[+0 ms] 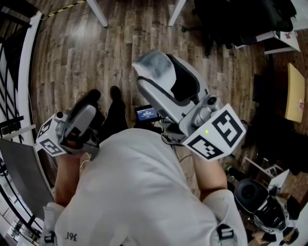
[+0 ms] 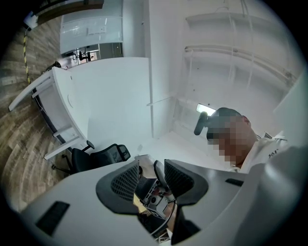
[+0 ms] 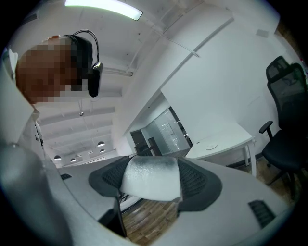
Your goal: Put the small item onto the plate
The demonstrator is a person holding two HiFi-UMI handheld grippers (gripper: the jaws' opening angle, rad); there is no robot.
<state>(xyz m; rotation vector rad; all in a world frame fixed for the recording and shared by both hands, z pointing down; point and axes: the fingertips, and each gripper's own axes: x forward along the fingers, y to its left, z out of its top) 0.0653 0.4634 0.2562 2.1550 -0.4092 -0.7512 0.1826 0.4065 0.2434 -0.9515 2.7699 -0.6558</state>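
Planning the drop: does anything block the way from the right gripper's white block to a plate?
Cannot tell: no plate shows clearly. The right gripper, shut on the white block, is raised; a disc on the far table might be one.

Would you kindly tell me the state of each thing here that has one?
Left gripper, jaws slightly apart, nothing clamped.
Right gripper, jaws shut on the white block.
White block, clamped, held in the air.
Small screen, lit.
Ceiling light, lit.

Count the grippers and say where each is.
2. The left gripper, jaws apart, is at the person's left side; the right gripper is raised in front, shut on a white block.
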